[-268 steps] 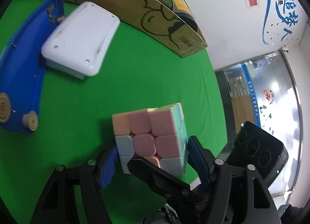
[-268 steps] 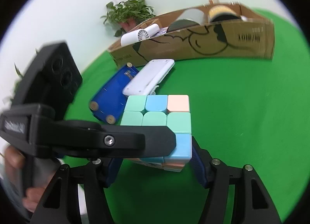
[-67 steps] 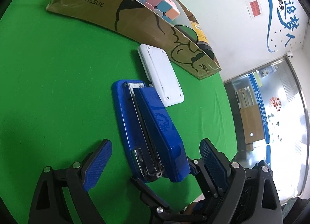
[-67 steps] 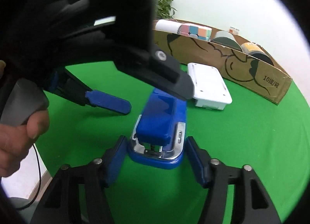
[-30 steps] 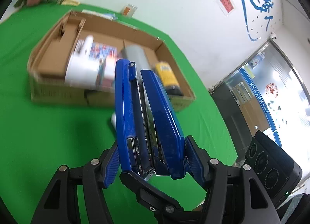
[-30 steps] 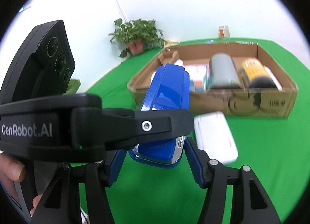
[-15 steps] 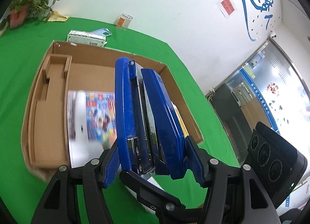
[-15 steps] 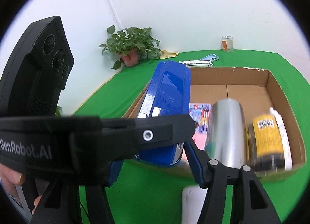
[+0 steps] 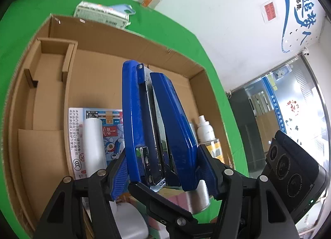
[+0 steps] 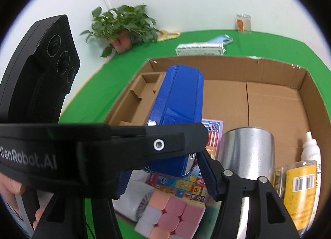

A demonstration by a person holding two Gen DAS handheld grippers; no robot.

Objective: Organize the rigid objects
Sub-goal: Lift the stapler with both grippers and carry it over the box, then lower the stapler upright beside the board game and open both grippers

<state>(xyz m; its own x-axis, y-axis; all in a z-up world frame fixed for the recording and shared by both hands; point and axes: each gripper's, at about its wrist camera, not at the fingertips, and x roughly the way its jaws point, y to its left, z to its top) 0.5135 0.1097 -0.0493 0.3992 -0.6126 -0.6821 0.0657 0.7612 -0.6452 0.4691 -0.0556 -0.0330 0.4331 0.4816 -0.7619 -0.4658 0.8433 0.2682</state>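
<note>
Blue stapler (image 9: 159,127); brown cardboard box (image 9: 99,38)

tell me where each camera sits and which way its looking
Left wrist: rides the left gripper, looking down along its jaws into the cardboard box; own jaws clamp the blue stapler, and the other gripper's camera block shows at right.
Right wrist: rides the right gripper, looking down into the box from its near side; the left gripper's body crosses the view, a hand at left.
Shared: stapler, box, silver can, pastel cube.
</note>
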